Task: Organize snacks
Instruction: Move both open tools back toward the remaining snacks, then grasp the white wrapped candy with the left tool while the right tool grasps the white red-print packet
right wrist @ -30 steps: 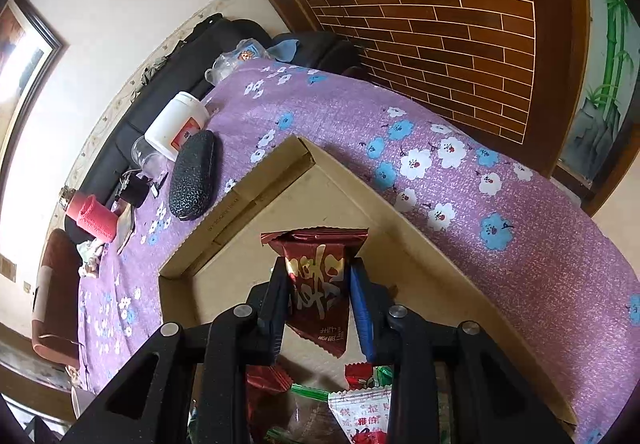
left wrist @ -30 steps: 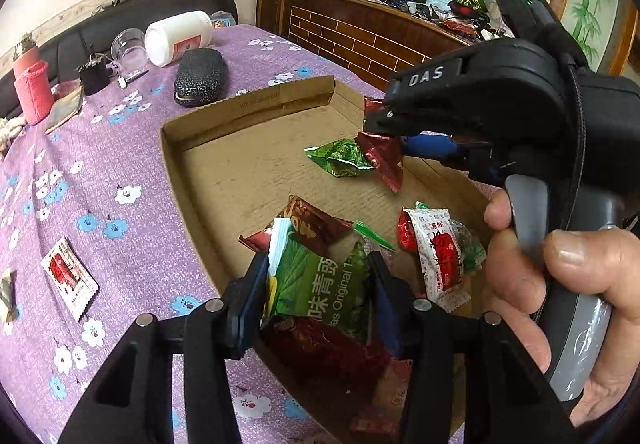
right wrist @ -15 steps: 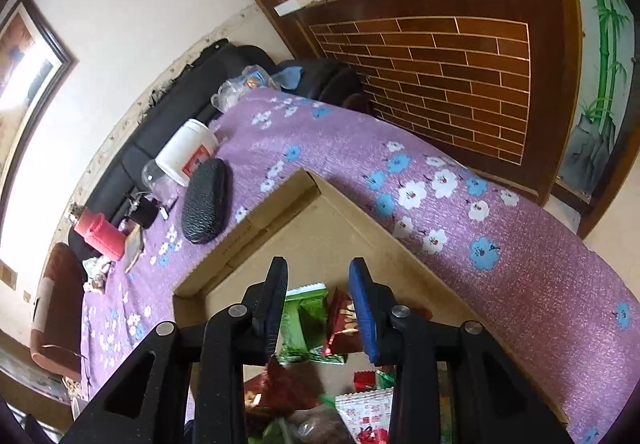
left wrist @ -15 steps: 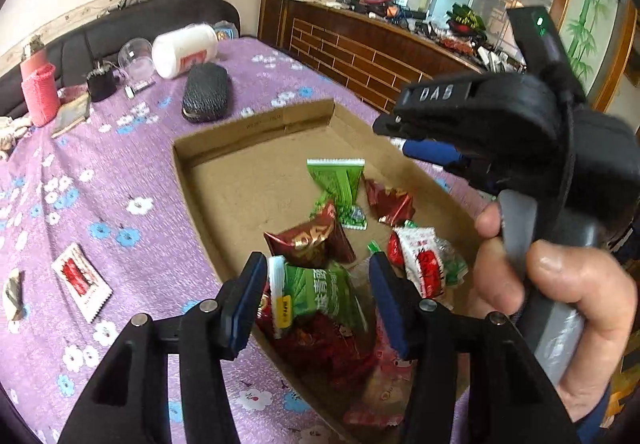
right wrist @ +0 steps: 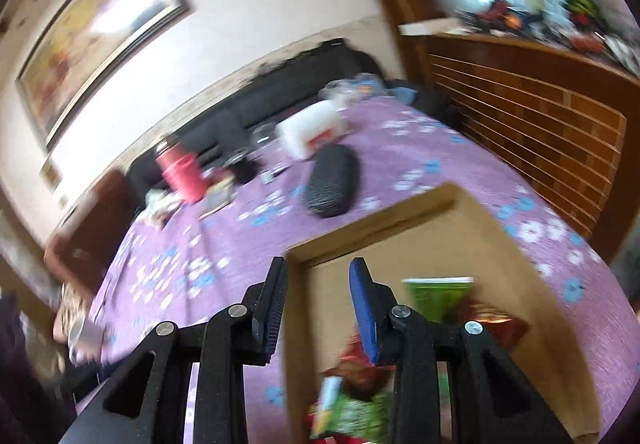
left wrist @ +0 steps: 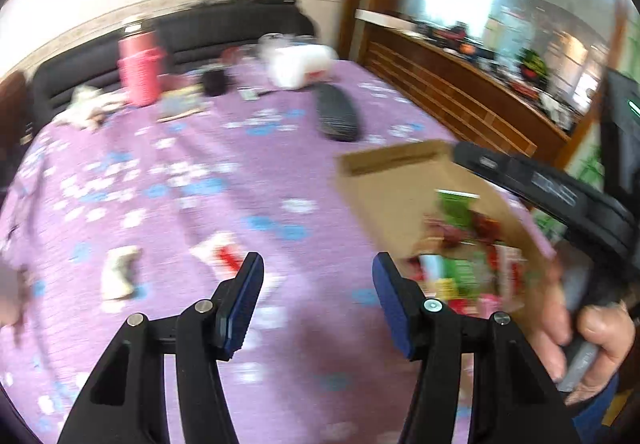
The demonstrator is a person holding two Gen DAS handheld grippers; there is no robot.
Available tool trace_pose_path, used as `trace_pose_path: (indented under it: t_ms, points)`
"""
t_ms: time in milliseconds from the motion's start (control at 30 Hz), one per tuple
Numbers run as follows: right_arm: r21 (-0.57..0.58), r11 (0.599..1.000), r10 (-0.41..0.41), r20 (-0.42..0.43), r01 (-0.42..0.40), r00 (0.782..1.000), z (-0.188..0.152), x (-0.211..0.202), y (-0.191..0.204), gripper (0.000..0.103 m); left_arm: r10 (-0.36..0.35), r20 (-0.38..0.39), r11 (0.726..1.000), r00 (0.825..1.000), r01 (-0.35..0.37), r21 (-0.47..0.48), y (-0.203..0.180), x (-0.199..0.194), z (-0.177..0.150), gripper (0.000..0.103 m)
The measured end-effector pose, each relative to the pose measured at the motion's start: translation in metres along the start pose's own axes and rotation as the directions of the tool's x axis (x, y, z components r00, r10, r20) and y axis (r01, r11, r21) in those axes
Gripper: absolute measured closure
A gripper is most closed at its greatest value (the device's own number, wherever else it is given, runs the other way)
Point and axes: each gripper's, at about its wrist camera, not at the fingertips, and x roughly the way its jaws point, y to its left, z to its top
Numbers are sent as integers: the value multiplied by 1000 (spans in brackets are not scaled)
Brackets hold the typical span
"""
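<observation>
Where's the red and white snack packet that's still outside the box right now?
In the left wrist view, the red and white packet lies on the purple tablecloth, left of the cardboard box, just beyond the open left gripper.

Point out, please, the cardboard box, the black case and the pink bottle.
cardboard box point(right wrist: 384, 215): right wrist view, far wall.
black case point(left wrist: 337, 118): left wrist view, top middle.
pink bottle point(left wrist: 140, 71): left wrist view, body.

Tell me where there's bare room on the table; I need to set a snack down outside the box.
Bare purple cloth lies between the open left gripper and the cardboard box, and between the box and the black case. The far edge by the pink bottle is crowded; loose packets lie left.
</observation>
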Motion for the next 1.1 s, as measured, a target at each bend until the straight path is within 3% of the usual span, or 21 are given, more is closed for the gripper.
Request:
trace_pose_path:
  t_ms: [167, 233, 400, 467, 567, 667, 767, 967, 1100]
  points:
    - [-124, 981, 142, -68, -150, 988, -20, 10, 46, 69, 128, -33, 985, 991, -131, -112, 76, 0, 1, 47]
    - [-130, 968, 199, -125, -215, 972, -29, 18, 58, 69, 188, -80, 964, 979, -199, -173, 111, 8, 2, 47]
    - [-166, 957, 208, -178, -237, 962, -45, 28, 75, 69, 228, -173, 935, 958, -265, -237, 153, 33, -3, 47]
    - [-168, 955, 210, -190, -243, 959, -48, 30, 77, 69, 252, -189, 927, 949, -293, -234, 155, 45, -3, 47]
    - [-158, 955, 219, -194, -251, 956, -47, 32, 74, 69, 240, -199, 929, 950, -284, -237, 155, 57, -5, 48]
    - [-146, 953, 232, -205, -264, 951, -48, 33, 73, 69, 248, -210, 928, 946, -294, -228, 154, 69, -8, 67]
    - [-149, 948, 244, -220, -279, 945, -49, 34, 76, 68, 296, -186, 921, 937, -332, -203, 152, 70, -8, 81]
    - [-203, 940, 223, -243, -274, 944, -56, 41, 86, 68, 259, -215, 921, 942, -308, -238, 149, 50, -19, 82]
    - [-237, 923, 223, -313, -304, 923, -68, 55, 98, 68, 247, -151, 935, 957, -276, -223, 140, 32, -27, 82]
